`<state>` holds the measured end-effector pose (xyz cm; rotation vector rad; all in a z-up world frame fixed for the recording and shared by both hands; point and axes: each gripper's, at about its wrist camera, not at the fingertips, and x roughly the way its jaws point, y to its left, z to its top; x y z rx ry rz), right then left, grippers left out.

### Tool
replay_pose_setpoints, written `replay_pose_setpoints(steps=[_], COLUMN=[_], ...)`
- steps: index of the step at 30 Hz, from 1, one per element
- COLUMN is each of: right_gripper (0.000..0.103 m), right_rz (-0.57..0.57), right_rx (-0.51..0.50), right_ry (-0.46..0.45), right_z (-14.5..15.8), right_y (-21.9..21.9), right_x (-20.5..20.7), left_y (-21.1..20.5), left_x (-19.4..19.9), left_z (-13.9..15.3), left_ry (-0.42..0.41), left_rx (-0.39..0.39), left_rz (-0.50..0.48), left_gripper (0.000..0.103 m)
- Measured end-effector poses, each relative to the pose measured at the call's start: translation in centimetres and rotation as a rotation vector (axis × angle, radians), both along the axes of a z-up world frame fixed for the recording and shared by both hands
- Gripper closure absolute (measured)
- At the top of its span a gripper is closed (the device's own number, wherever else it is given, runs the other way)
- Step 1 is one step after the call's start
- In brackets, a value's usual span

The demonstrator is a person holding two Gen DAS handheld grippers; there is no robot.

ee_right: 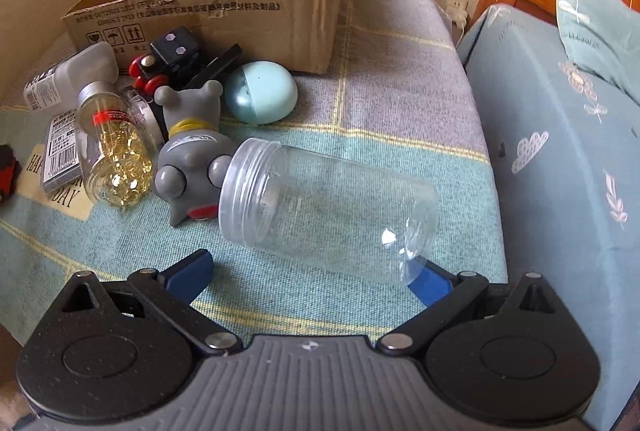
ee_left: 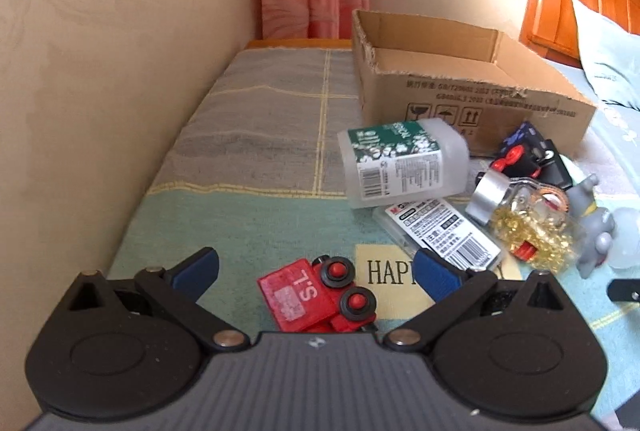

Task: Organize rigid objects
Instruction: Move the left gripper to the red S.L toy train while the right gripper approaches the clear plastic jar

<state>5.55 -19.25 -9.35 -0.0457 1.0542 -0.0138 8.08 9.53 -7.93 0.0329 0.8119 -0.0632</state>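
L gripper (ee_left: 316, 271) & R gripper (ee_right: 310, 275): jaws wide apart.

- Left gripper (ee_left: 316, 273): black housing, two round hubs behind the fingers, silver pivot pins at the linkage joints, blue pads on the fingertips (ee_left: 198, 267).
- Right gripper (ee_right: 310, 277): same black build, with a ribbed grey centre plate carrying a small white mark behind the blue pads (ee_right: 192, 273).
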Motion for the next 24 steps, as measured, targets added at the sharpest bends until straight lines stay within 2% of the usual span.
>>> replay_pose_setpoints(steps=[5, 9, 11, 15, 20, 23, 24], right_gripper=[0.0, 0.0, 0.0, 0.0, 0.0, 0.0, 0.0], right_rz=[0.007, 0.019, 0.025, 0.03, 0.031, 0.029, 0.03], right_rx=[0.021, 0.021, 0.021, 0.023, 0.023, 0.023, 0.023], right_ry=[-0.005, -0.016, -0.026, -0.046, -0.046, -0.047, -0.05], right_z=[-0.1, -0.2, -0.2, -0.3, -0.4, -0.4, -0.4], right_y=[-0.4, -0.6, -0.7, -0.8, -0.8, -0.8, -0.8], right_x=[-0.3, -0.4, -0.4, -0.7, -0.8, -0.7, -0.8], left_y=[1.0, 2.5, 3.1, 3.0, 1.3, 1.0, 1.1], left_x=[-0.7, -1.6, -1.6, -1.3, -2.2, -1.8, -1.6], left_z=[-1.8, -2.2, -2.3, -2.1, -0.7, -0.6, -0.7], left_ry=[0.054, 0.048, 0.054, 0.062, -0.05, -0.029, -0.013], left_rx=[0.054, 0.022, -0.02, -0.018, 0.028, 0.018, 0.002], left_rz=[0.041, 0.064, 0.069, 0.092, 0.068, 0.071, 0.078], left_gripper=[0.001, 0.0, 0.0, 0.001, 0.001, 0.013, 0.022])
